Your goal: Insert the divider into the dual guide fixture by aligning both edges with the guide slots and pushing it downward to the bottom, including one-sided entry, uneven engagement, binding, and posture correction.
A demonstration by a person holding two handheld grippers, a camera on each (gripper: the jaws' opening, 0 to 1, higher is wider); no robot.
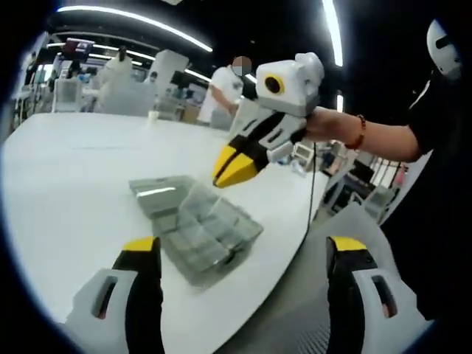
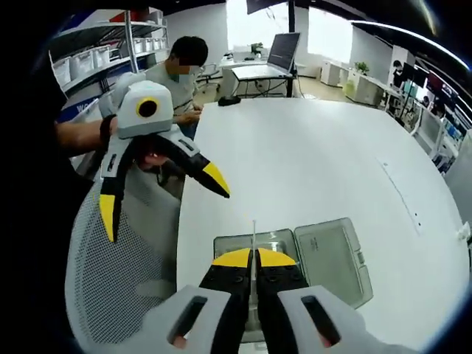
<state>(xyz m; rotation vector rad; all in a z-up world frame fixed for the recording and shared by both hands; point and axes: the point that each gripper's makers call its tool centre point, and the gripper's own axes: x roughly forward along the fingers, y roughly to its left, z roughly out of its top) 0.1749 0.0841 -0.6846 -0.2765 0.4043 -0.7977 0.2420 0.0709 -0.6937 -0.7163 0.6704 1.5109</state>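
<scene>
Jaws of the right tool (image 2: 254, 257) are seen pressed together on a thin clear divider (image 2: 254, 234), whose edge stands up just ahead of the yellow tips. Directly beyond those tips, a transparent compartment box (image 2: 291, 254) with its lid folded open is seen lying on the white desk (image 2: 310, 162). In the left gripper view, the left tool (image 1: 243, 247) is held with its jaws spread wide apart, nothing between them. The box (image 1: 195, 225) is seen ahead of it on the desk (image 1: 74, 169), and the right tool (image 1: 234, 168) is held above the box. A mesh chair (image 2: 110, 280) is seen beside the desk.
</scene>
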